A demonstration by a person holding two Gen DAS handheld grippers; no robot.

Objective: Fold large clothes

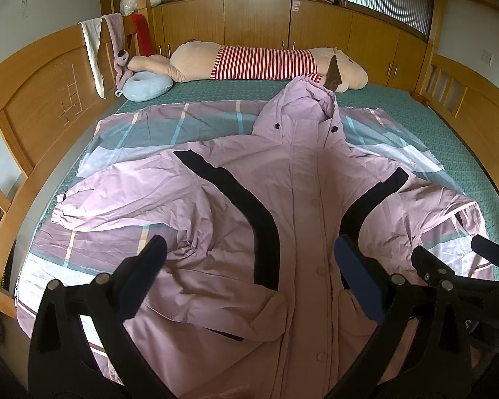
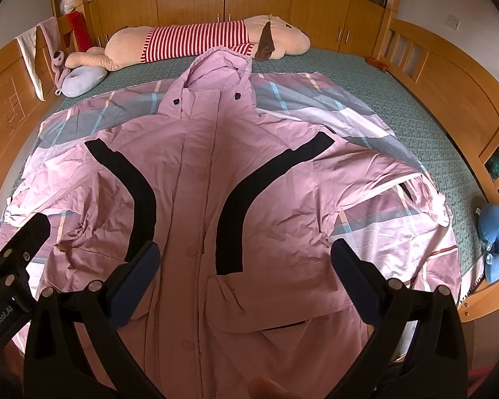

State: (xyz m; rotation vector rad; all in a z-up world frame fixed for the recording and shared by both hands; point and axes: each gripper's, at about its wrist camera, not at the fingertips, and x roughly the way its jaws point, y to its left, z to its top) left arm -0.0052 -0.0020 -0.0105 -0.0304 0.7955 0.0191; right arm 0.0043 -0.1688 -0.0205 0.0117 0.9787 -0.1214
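Observation:
A large pink hooded jacket [image 1: 302, 199] with black curved stripes lies face up and spread on the bed, sleeves out to both sides, hood toward the far side. It also shows in the right wrist view [image 2: 196, 173]. My left gripper [image 1: 249, 249] is open and empty, hovering above the jacket's lower left front. My right gripper [image 2: 244, 249] is open and empty above the lower right front. In the left wrist view the right gripper [image 1: 449, 259] shows at the right edge; in the right wrist view the left gripper [image 2: 10, 232] shows at the left edge.
A plaid sheet [image 1: 149, 126] lies under the jacket on a green mattress [image 2: 399, 99]. A long striped plush toy [image 2: 209, 38] and a pale blue neck pillow [image 2: 83, 79] lie at the far side. A blue pillow [image 2: 495, 242] sits by the right wooden rail [image 2: 449, 76].

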